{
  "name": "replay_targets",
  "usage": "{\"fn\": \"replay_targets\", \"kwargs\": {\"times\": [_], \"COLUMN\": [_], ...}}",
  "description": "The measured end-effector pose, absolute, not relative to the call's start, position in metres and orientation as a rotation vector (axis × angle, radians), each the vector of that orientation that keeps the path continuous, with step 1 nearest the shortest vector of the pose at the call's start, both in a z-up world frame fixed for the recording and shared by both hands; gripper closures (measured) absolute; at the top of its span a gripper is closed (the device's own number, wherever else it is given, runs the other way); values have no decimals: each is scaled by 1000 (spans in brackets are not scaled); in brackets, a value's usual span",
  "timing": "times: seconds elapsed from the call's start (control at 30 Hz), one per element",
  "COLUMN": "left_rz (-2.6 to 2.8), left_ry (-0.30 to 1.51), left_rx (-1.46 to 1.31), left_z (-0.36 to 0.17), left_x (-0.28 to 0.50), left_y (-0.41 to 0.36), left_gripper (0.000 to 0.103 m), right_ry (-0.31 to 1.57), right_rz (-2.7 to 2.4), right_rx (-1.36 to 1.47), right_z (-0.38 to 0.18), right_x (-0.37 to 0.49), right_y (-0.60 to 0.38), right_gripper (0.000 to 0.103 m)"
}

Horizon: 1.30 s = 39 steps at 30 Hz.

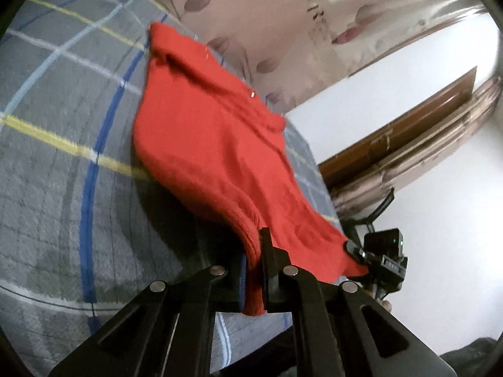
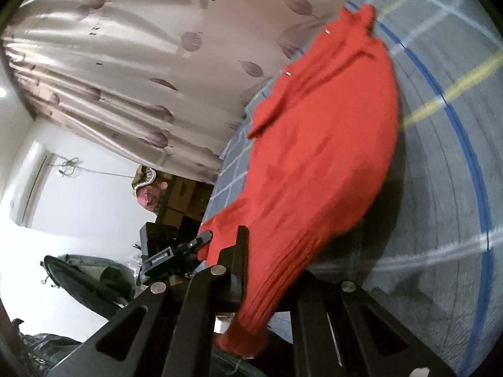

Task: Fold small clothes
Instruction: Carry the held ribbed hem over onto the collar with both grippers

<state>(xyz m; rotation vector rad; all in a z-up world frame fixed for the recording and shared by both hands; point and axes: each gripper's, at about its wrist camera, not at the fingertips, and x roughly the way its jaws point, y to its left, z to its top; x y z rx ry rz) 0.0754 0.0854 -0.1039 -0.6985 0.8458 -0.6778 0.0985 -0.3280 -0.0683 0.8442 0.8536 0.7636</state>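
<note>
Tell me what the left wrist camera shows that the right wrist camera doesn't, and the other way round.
Only the left wrist view shows a brown wooden door frame against the white wall.

Only the right wrist view shows stacked cardboard boxes beyond the bed and a dark round object at lower left.

Both show the red knit garment lifted off the grey plaid bedcover, the leaf-print curtain, and each gripper clamped on a hem corner: the left gripper and the right gripper.
</note>
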Motion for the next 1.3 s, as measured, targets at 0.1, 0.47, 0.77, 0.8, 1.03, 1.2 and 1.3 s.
{"fn": "replay_targets", "kwargs": {"times": [0.1,0.47,0.77,0.8,1.03,1.2,1.3], "left_rz": [-661,-661,-698,-708,-746,-722,-715], "left_ry": [799,703,709,707,652,657,649], "left_rx": [-695,-668,-723,-749,-807,-775,-778], "left_z": [-97,-63,-54,-54,-45,-41,-39], "left_x": [76,97,101,101,107,115,119], "left_y": [88,100,106,109,118,116,116], "left_gripper": [96,96,96,96,96,96,96], "right_ry": [835,760,737,736,716,709,712], "right_rz": [771,756,765,763,740,742,740], "right_rx": [836,801,779,782,808,800,791], "right_z": [-59,-21,-7,-7,-5,2,5], "right_x": [101,126,132,131,142,150,155], "right_y": [-328,-341,-338,-338,-350,-353,-352], "right_gripper": [96,96,96,96,96,96,96]}}
